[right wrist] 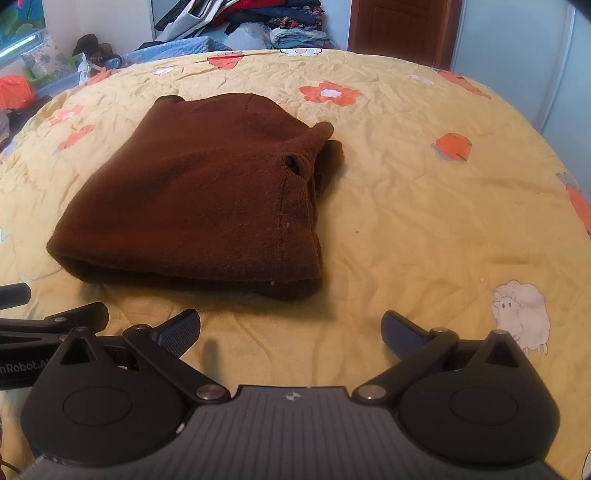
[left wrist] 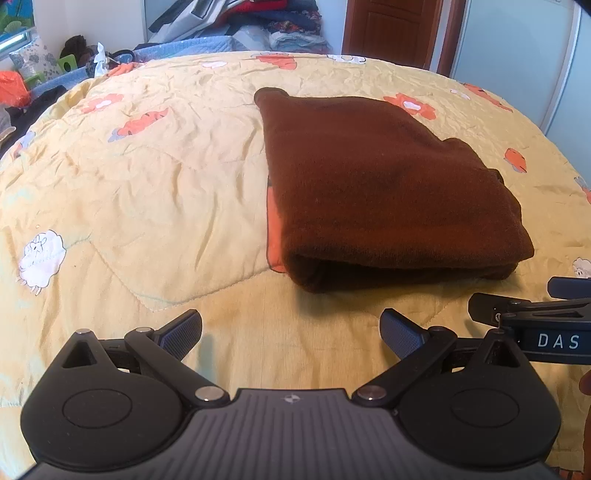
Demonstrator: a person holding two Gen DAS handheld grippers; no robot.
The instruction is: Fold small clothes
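A brown knitted garment (left wrist: 384,184) lies folded into a thick rectangle on the yellow quilt (left wrist: 147,192), its rounded fold facing me. In the right wrist view the same garment (right wrist: 207,199) shows a cuff or collar bunched at its far right corner. My left gripper (left wrist: 291,334) is open, just short of the garment's near edge and a little to its left, holding nothing. My right gripper (right wrist: 291,332) is open too, hovering in front of the garment's near right corner, nothing between its fingers. Each gripper's side shows at the edge of the other's view.
The quilt (right wrist: 424,206) has orange flower and white sheep prints and covers the whole bed. A heap of mixed clothes (left wrist: 266,22) sits beyond the far edge. A brown door (left wrist: 391,26) stands behind. Clutter and an orange bag (left wrist: 13,88) lie far left.
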